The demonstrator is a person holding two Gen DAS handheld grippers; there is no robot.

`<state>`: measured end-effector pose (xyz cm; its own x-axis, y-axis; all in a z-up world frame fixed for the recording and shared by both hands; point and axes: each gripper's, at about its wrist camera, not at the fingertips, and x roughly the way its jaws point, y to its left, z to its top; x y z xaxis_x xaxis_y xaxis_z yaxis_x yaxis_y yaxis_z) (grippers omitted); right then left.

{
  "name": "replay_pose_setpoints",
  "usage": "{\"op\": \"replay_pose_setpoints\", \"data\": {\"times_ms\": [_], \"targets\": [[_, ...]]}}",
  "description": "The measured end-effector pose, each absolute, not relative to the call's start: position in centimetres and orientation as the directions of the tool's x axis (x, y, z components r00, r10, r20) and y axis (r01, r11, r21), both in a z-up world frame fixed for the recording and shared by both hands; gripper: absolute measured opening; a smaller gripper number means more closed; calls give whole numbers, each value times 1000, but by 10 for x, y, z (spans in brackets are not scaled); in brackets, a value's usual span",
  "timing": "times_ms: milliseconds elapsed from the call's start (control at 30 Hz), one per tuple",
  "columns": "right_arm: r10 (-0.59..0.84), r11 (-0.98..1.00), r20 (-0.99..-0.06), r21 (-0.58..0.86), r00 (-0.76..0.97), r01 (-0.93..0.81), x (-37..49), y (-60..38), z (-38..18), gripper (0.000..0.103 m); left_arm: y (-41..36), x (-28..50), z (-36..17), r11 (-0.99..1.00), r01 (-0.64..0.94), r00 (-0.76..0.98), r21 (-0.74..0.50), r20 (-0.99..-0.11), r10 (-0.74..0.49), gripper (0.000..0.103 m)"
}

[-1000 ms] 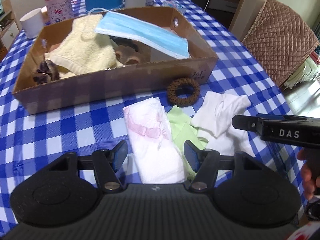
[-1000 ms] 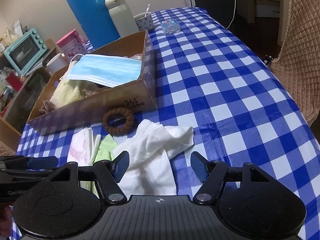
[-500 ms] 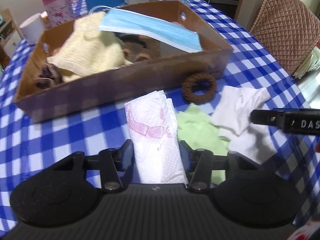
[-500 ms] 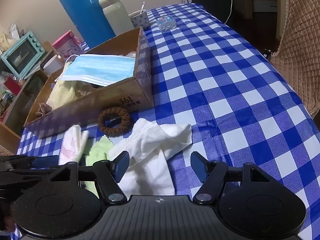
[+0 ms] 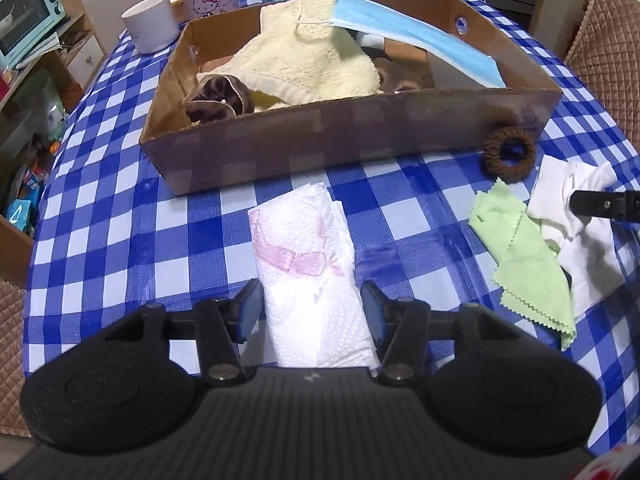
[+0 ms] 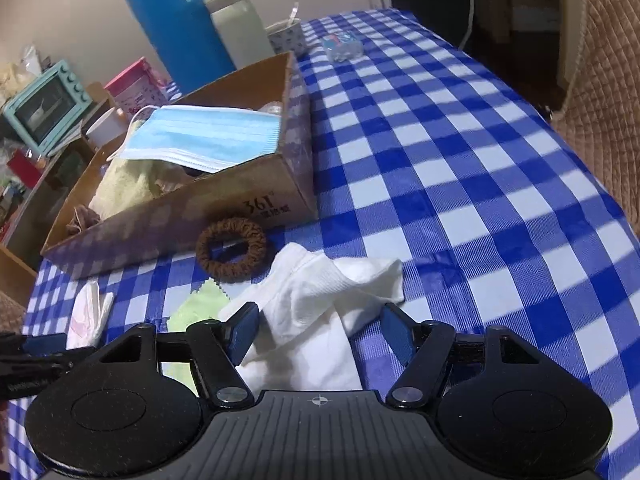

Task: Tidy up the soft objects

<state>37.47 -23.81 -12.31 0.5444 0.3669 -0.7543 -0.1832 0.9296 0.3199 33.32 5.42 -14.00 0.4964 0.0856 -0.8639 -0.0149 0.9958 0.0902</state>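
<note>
We see the blue-and-white checked tablecloth (image 6: 460, 152) running bare and wide to the right of the cardboard box (image 5: 352, 144), out to the table edge beside a quilted brown chair (image 6: 600, 92); left of the box the cloth ends above shelves and clutter. Inside the box lie a cream towel (image 5: 308, 60), a blue face mask (image 5: 416, 44) tilted over its right side, and a brown scrunchie (image 5: 216, 98). In front of the box, a white cloth (image 6: 316, 320) lies between the right gripper (image 6: 320, 332) pads, which have just been closing, the left pad against it, the right one clear. The folded pink-printed tissue (image 5: 308, 264) now sits well apart from the green cloth (image 5: 524, 256), which it touched a second ago; the left gripper (image 5: 312, 308) stands around it, jaws just reopened slightly, gaps showing each side. A brown hair ring (image 5: 508, 152) rests just beside the box's front right corner.
</note>
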Motion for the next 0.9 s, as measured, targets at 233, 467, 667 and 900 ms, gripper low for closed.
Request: {"op": "replay_pose_setpoints", "data": {"times_ms": [233, 467, 667, 900], "targets": [[385, 923, -724, 295, 573, -247, 365, -244, -113, 9, 44, 326, -136, 993, 26, 531, 113, -843, 82, 40], [401, 915, -640, 304, 655, -264, 347, -273, -69, 9, 43, 316, -126, 993, 35, 554, 116, -829, 78, 36], [386, 921, -600, 296, 701, -254, 339, -294, -36, 9, 44, 302, -111, 993, 28, 577, 114, -813, 77, 35], [399, 916, -589, 291, 703, -275, 326, -296, -22, 9, 51, 284, -85, 993, 5, 615, 115, -784, 87, 35]]}}
